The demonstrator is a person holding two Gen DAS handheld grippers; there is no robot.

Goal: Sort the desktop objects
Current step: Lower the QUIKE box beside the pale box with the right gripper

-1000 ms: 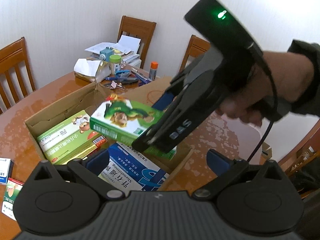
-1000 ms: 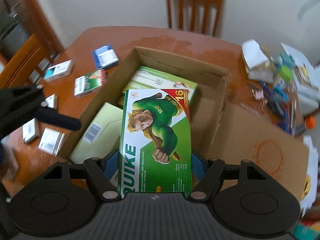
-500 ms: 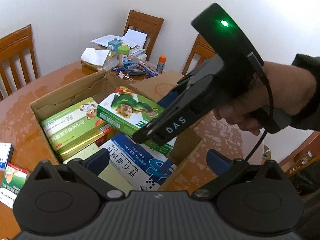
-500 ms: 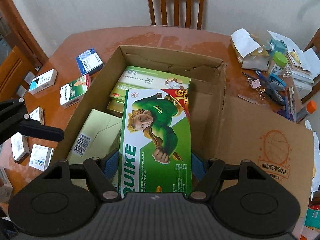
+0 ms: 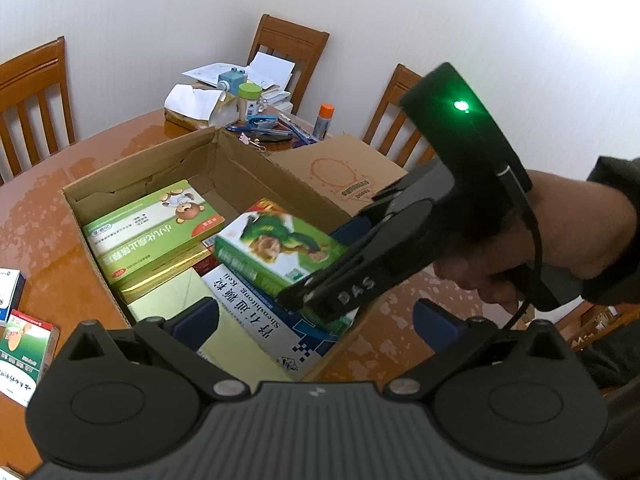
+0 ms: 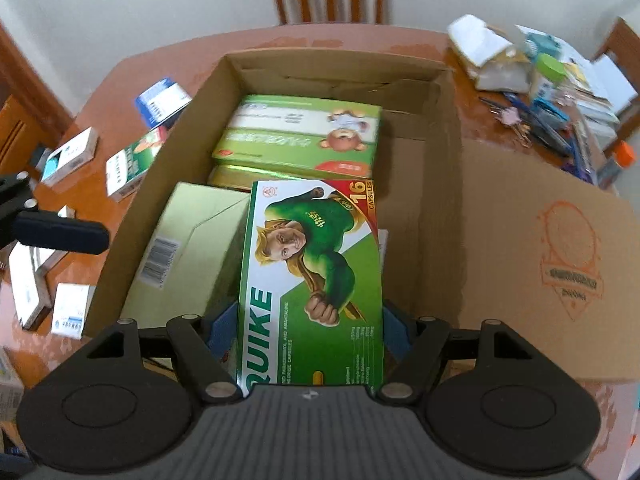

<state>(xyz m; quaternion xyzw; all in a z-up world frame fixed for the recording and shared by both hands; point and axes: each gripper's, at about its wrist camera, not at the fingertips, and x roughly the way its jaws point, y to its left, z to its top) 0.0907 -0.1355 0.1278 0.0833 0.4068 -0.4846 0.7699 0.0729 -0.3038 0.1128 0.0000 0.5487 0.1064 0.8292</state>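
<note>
The right gripper (image 6: 310,320) clamps the green Quike box (image 6: 312,272) by its long sides above the cardboard box (image 6: 448,128); light, stiff card, likely crushable. The left gripper (image 5: 316,316) hangs open, empty.

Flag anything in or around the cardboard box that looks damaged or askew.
The cardboard box has a ragged tear along its far wall's inner flap. Inside, the packs lie at mixed angles, not squared up. The green Quike box is gripped tilted above them in the right gripper. The left gripper is empty.
</note>
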